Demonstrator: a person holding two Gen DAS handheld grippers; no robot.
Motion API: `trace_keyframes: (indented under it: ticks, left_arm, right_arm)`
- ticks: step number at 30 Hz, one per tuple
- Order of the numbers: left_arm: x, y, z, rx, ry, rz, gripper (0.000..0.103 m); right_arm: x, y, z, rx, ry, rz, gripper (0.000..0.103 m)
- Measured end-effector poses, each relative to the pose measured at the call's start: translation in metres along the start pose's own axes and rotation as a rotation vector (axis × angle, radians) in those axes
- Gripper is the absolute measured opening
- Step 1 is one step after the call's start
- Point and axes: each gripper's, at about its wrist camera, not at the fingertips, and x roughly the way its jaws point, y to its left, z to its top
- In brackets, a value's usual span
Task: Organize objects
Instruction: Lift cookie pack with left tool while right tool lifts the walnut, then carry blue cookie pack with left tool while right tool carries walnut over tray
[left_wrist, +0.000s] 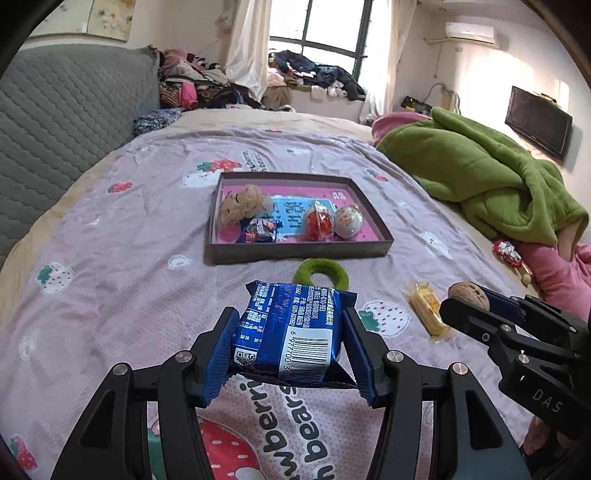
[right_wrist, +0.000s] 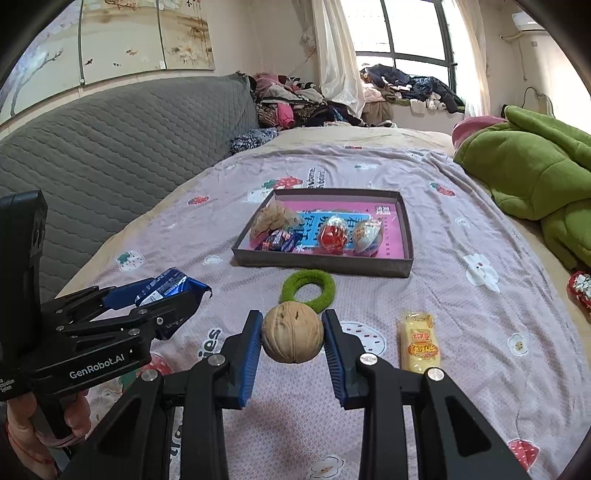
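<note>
On the bed (right_wrist: 461, 229), the box (right_wrist: 404, 236) sits mid-frame holding four items; I should carry both loads over its near wall before releasing. My left hand-held gripper (left_wrist: 291, 339) clamps one blue snack packet (left_wrist: 291, 328), my right hand-held gripper (right_wrist: 293, 339) one walnut (right_wrist: 293, 336); one green ring (right_wrist: 308, 290) and one yellow packet (right_wrist: 419, 341) lie loose

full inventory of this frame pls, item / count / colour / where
tray: 1, dark, mid-bed
plush toy: 1, beige, tray left
small packet: 1, blue-red, tray front
balls: 2, red and white, tray right
ring: 1, green, before tray
yellow snack: 1, on sheet, right
blue packet: 1, in left gripper
walnut: 1, tan, in right gripper
blanket: 1, green, right
left gripper: black, blue pads
right gripper: same
</note>
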Motion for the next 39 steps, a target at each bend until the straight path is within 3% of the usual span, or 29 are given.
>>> trace_keyframes:
  ticks: [16,39]
  left_arm:
    - [-0.015,-0.006,0.039,-0.015,-0.053,0.003,0.058]
    - [-0.001,-0.008,0.089,-0.011,-0.097,0.035,0.058]
  right_arm:
    - [-0.014,-0.007,0.034,-0.028,-0.046,-0.020,0.033]
    - [-0.004,-0.018,0.087,-0.073,-0.097,-0.057,0.033]
